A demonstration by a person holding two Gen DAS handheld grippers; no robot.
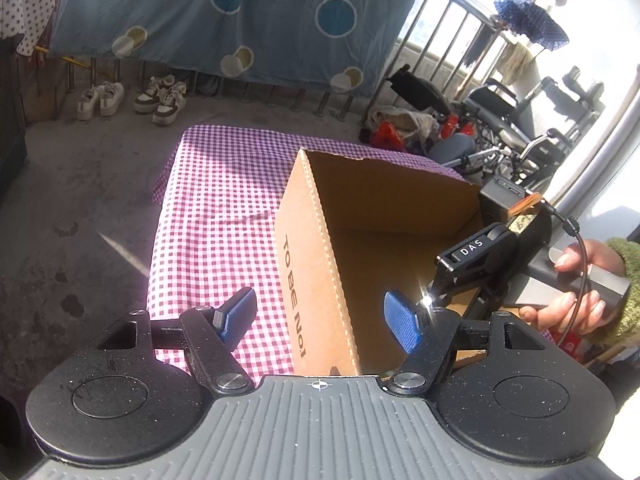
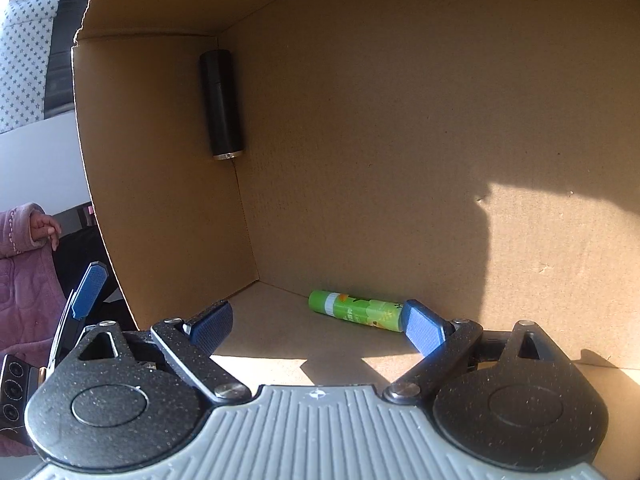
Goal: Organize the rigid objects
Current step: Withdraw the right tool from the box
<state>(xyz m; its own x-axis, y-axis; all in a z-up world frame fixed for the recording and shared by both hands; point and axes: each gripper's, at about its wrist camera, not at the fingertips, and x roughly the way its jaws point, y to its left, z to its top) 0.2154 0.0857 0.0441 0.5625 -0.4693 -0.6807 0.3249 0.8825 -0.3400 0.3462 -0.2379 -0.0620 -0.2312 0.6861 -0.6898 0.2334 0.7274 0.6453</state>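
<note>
An open cardboard box [image 1: 320, 248] stands on a table with a purple checked cloth [image 1: 224, 208]. My left gripper [image 1: 320, 316] is open and empty, its fingers straddling the box's near wall. My right gripper [image 2: 318, 326] is open and empty inside the box [image 2: 400, 120]; its body [image 1: 476, 256] also shows in the left wrist view, reaching in from the right. In the box, a green tube [image 2: 356, 310] lies on the floor just ahead of the right gripper's fingers. A black cylinder [image 2: 221, 104] lies along a far corner of the box.
Two pairs of shoes [image 1: 132, 98] sit on the concrete floor beyond the table. A blue patterned sheet [image 1: 224, 12] hangs on a railing behind. Wheelchairs [image 1: 516, 120] and clutter stand at the back right. A person in a pink jacket [image 2: 24, 276] is at the left.
</note>
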